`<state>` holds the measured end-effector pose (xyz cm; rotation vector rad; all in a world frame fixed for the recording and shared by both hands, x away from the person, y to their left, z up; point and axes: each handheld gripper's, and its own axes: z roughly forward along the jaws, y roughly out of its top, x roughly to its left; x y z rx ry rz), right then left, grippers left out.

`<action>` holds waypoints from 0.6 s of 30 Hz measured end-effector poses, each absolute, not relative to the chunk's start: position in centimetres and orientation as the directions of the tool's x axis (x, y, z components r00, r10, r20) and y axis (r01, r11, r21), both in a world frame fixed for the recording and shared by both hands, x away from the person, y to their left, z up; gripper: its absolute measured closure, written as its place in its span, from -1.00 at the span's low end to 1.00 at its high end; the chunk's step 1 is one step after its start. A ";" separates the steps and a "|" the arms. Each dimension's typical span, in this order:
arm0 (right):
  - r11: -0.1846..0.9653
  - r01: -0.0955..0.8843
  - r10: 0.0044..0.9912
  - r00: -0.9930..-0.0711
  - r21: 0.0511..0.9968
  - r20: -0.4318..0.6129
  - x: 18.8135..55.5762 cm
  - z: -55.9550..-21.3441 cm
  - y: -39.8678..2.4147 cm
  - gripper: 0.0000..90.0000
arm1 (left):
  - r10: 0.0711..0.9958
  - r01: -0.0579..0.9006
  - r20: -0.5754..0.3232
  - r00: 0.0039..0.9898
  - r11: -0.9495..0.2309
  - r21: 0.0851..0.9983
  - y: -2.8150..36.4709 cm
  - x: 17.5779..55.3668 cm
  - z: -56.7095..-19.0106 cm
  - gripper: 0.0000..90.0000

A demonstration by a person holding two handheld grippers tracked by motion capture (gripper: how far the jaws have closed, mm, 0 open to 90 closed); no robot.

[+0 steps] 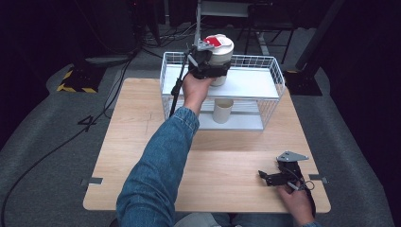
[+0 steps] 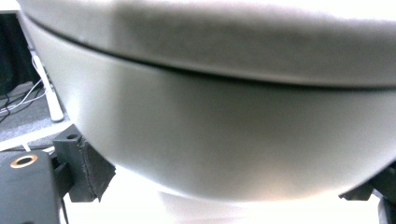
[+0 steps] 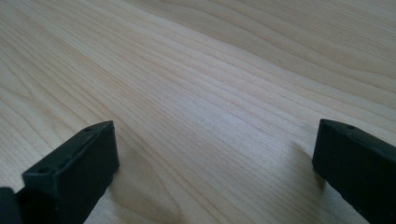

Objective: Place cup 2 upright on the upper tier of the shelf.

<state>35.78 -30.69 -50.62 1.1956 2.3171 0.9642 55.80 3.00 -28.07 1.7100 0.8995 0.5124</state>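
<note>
the left gripper (image 1: 204, 64) is held up at the top shelf of the white wire rack (image 1: 276, 75), its jaws clamped on either side of a white tub (image 1: 222, 56) with a red-and-white lid. the tub stands upright at the left end of that shelf; whether its base actually rests on the shelf or sits just above it is hard to tell from the high view. in the left gripper view the tub's (image 2: 224, 130) curved wall presses close between the two black jaws. on the lower shelf, under the tub and slightly to its right, stands a beige cup (image 1: 222, 110). farther right, well apart from the rack, the right gripper (image 1: 270, 177) lies on the wooden table (image 1: 142, 156) near its front right corner, jaws spread wide with nothing between them but bare table (image 3: 210, 93).
</note>
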 end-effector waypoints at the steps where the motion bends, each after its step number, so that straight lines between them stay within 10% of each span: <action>1: 0.410 0.572 0.817 -0.577 0.711 -0.007 35.8 -50.6 -30.7 -0.98 | 0.777 0.316 -0.100 0.621 -0.132 0.939 3.0 55.8 -28.1 -0.72; 18: 0.409 0.572 0.817 -0.577 0.711 -0.006 35.8 -50.6 -30.7 -0.98 | 0.781 0.322 -0.060 0.622 -0.185 0.929 2.3 56.2 -28.0 -0.74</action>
